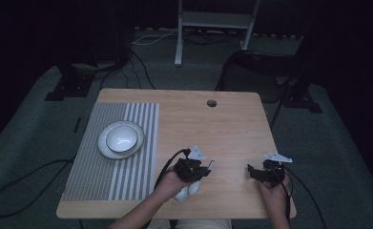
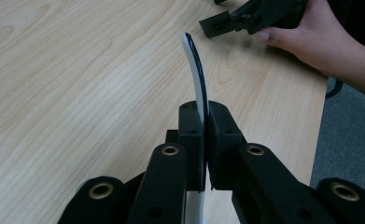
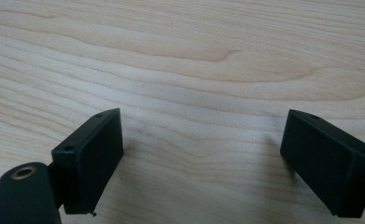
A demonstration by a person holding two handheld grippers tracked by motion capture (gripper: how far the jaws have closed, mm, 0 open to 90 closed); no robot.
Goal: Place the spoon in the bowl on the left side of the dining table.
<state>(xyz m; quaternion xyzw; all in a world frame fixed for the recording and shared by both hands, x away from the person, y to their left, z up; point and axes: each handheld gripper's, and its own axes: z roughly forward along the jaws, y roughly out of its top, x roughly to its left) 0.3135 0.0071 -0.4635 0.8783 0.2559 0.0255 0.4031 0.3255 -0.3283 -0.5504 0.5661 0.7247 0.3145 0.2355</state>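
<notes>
White curved plastic spoon (image 2: 196, 70) is already clamped in the left gripper's (image 1: 199, 168) jaws, right gripper (image 3: 203, 158) gaping empty, grey ceramic bowl (image 1: 121, 138) at 10 o'clock untouched.

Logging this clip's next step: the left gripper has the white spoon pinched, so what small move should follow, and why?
Probably carry the spoon left toward the bowl on its plate. The left gripper is clamped on the spoon's handle, the bowl on the striped mat looks the likeliest target, and the right gripper is open over bare table.
</notes>
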